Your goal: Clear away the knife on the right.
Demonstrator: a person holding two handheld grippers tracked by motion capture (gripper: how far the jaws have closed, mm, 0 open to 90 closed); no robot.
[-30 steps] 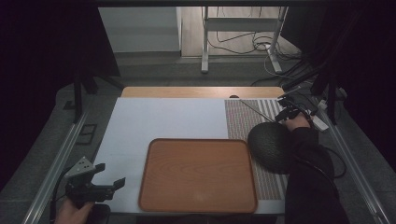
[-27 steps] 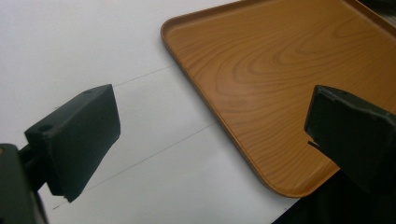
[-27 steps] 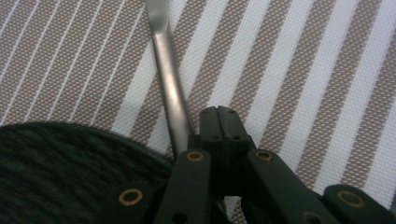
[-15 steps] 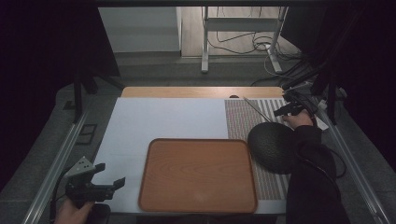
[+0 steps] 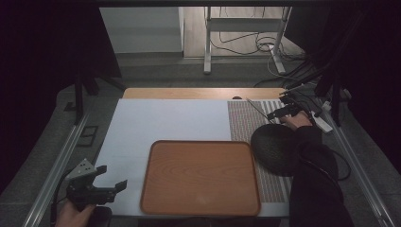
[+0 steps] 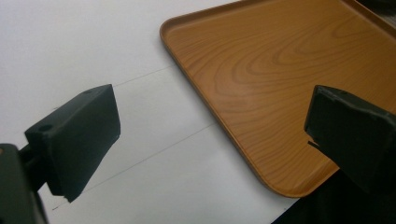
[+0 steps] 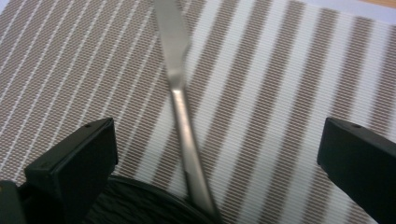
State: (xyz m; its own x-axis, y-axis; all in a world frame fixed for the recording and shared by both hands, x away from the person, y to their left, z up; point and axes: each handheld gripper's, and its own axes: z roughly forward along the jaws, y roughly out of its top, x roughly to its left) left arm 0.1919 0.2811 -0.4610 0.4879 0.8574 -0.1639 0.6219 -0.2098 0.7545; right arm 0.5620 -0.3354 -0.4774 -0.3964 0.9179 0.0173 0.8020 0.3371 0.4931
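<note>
My right gripper [image 7: 217, 154], jaws just opened wide, straddles the knife [image 7: 180, 93] untouched: stiff, thin, slippery steel, best pinched mid-handle near the black plate [image 7: 135, 205]. My left gripper [image 6: 210, 135] gapes empty.

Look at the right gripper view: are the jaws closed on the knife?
No, the right gripper stands wide open, the knife lying free between its jaws.

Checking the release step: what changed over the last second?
The right gripper has just opened its jaws and let go of the knife, which now lies on the striped placemat with its handle end on the dark plate. The left gripper, open, and the wooden tray stayed put.
</note>
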